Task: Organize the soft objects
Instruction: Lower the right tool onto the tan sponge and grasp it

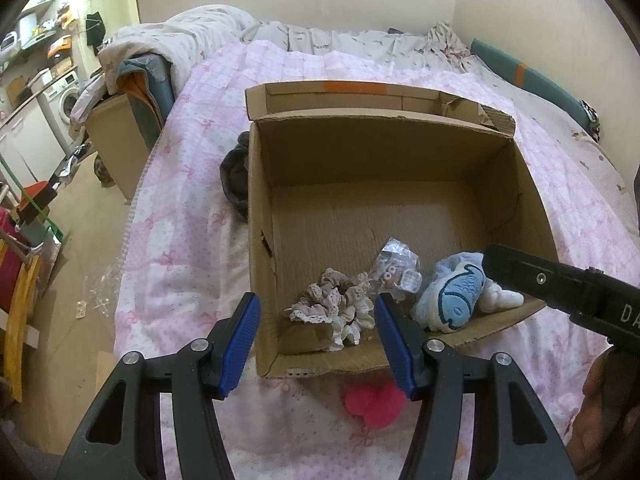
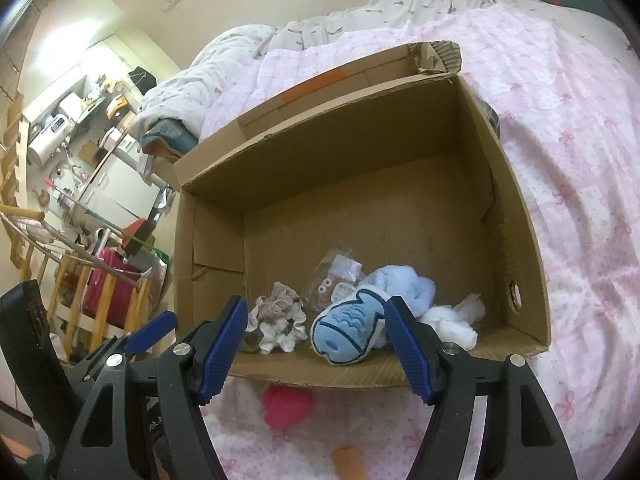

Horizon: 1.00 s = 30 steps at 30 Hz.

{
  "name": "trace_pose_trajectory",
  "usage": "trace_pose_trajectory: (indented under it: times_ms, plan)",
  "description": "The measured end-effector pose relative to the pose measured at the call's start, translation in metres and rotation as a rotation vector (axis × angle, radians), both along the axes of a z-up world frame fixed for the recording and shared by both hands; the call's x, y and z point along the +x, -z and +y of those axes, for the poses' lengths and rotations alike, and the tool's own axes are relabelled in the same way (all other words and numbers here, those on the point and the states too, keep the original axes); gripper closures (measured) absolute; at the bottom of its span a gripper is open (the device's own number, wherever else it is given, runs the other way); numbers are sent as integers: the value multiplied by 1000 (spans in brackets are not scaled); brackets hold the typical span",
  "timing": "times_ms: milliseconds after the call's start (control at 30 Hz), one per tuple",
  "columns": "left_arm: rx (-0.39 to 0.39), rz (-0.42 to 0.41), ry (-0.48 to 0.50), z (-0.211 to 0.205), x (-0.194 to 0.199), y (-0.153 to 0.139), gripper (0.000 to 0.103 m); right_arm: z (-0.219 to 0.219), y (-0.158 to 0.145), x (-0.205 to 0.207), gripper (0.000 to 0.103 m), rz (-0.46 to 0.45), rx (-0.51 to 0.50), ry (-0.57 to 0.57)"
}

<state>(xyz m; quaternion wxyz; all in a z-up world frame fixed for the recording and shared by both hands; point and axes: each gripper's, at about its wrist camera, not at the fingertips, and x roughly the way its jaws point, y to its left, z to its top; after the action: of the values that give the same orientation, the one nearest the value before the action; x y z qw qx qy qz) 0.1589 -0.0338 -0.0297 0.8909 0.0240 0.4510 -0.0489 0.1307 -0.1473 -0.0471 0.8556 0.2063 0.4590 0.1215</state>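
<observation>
Nearest the cameras, both grippers hung over the bed's pink quilt (image 1: pixel 176 264). The left gripper (image 1: pixel 318 338) had its blue fingers (image 1: pixel 239 342) spread and empty, poised above the near wall of the box (image 1: pixel 360 184). The right gripper (image 2: pixel 316 346) also stood with fingers (image 2: pixel 408 350) spread; nothing was pinched between them, and the fish toy (image 2: pixel 344 330) lay below the gap.

A pink soft thing (image 1: pixel 374 402) lay on the quilt just outside the box's near wall.

Inside the box, along that wall, sat a lacy scrunchie bundle (image 1: pixel 340 308) on the left, a clear packet (image 1: pixel 396 272) just behind it, then the blue fish toy (image 1: pixel 452 296) resting against a white plush piece (image 1: pixel 504 298) on the right. The rest of the box floor lay bare.

A dark cloth (image 1: pixel 236 176) sat against the box's left outer wall. Farther off, rumpled bedding (image 1: pixel 208 32) lay by the wall.
</observation>
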Motion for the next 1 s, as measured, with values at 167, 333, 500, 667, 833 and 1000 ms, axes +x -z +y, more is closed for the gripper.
trace_pose_trajectory:
  times_ms: [167,333,500,667,833,1000]
  plan:
    - [-24,14,-31,10,-11,-8,47,-6,-2,-9,28,8,5,5]
    - [-52,29,-70,21,-24,-10,47,-11,-10,-22,28,1,7,-3]
    - [-55,47,-106,29,-41,-6,47,-11,-12,-39,28,2,0,-36]
    - [-56,67,-107,29,-53,1,47,-9,-5,-57,28,31,-1,-50]
    - [-50,66,-108,29,-57,3,47,-9,0,-70,28,47,-24,-57]
    - [-58,79,-124,32,-57,7,47,-11,18,-78,28,126,-76,-55]
